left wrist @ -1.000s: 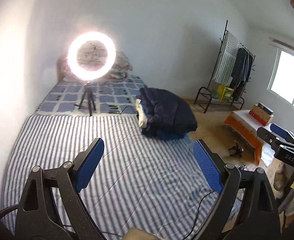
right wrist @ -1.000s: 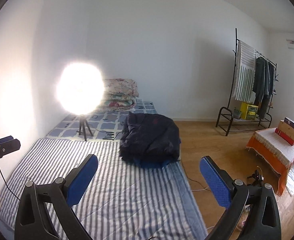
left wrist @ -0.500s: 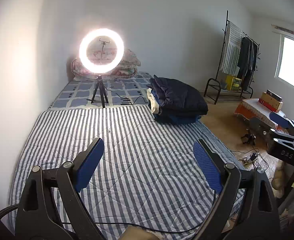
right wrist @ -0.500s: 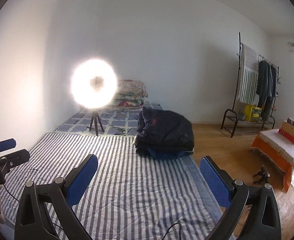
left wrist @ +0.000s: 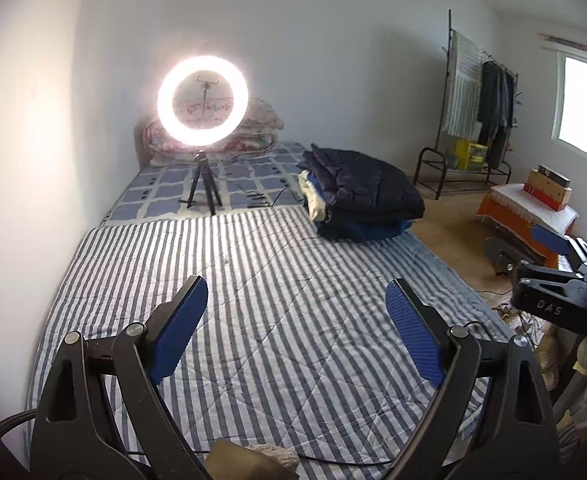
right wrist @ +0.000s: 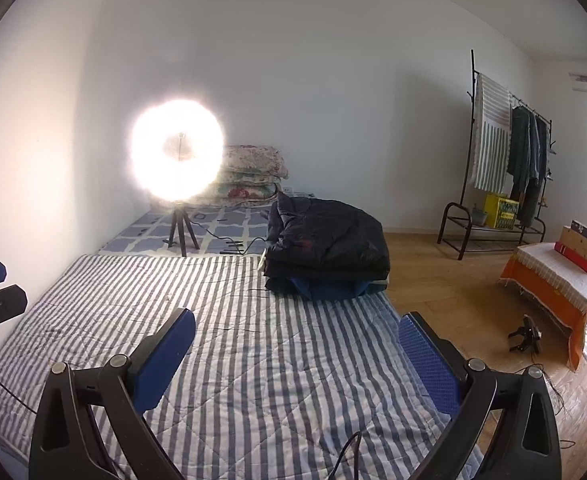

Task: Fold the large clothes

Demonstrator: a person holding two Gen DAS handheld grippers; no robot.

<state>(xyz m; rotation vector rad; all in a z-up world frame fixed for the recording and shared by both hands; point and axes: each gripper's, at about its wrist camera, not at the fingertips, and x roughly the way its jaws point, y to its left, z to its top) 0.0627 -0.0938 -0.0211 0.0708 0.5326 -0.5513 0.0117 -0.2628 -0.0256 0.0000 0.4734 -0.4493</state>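
Both claws have pulled back and levelled out over the last second: the clothes pile [left wrist: 357,196] sat closer and larger ahead of the left claw [left wrist: 296,332] a second ago, and now lies well ahead of it and to its right, at the far right edge of the striped quilt [left wrist: 253,280]. From the right claw [right wrist: 296,354] the pile [right wrist: 325,248] is nearly straight ahead, also well apart. Left claw: jaws wide apart, nothing between the blue pads [left wrist: 181,332]. Right claw: likewise spread wide, holding nothing. The right claw shows at the right edge of the left view, beside the bed rather than over it; the left claw shows at the left edge of the right view. The pile looks already folded, a dark padded jacket on top, blue and cream layers under it. The quilt directly ahead of both claws is bare, no garment spread on it. Ring lamp [left wrist: 202,100] on its tripod stands beyond the quilt, ahead and left of both claws. Judgement: this retreat reads as a pause between garments or the end of the job. If more folding remains, a fresh item must first be brought onto the quilt; the clothes rack [right wrist: 505,148] far to the right is one likely source, but I cannot tell.
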